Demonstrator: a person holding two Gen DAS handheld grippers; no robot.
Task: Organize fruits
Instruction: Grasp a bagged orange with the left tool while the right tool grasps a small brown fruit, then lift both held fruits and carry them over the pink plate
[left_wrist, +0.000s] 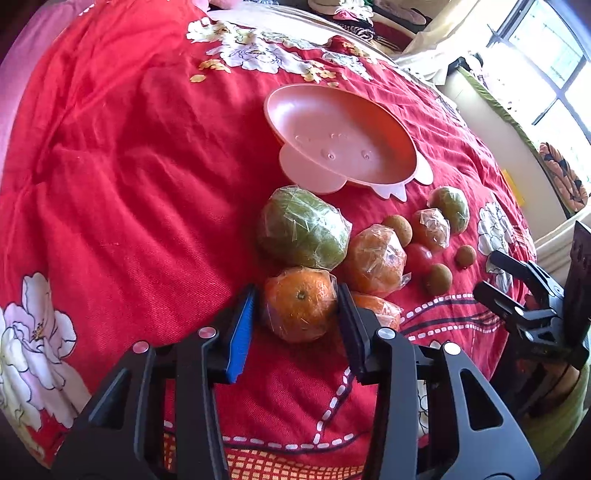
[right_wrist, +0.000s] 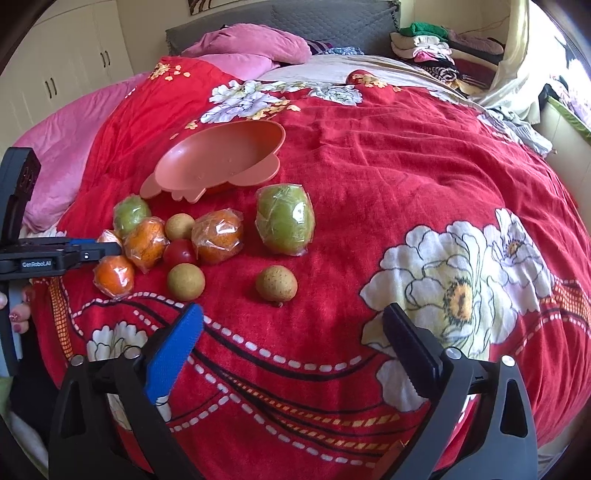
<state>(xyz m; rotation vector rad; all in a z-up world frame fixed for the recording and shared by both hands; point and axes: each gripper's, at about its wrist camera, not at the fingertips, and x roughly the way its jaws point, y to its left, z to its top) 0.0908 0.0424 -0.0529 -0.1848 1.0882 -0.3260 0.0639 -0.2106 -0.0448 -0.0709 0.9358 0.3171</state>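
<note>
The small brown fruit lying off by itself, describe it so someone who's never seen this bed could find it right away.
Start at the pink bowl on the red floral blanket, then drop to the cluster of wrapped fruit in front of it. To the right of that cluster, below the big wrapped green fruit, lies a small brown fruit. It alone is unwrapped, speckled and touches nothing else.

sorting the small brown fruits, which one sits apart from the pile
The small brown fruit lying alone on the red blanket, in front of the large wrapped green fruit. The other brown ones touch or crowd the oranges and the red fruit.
</note>
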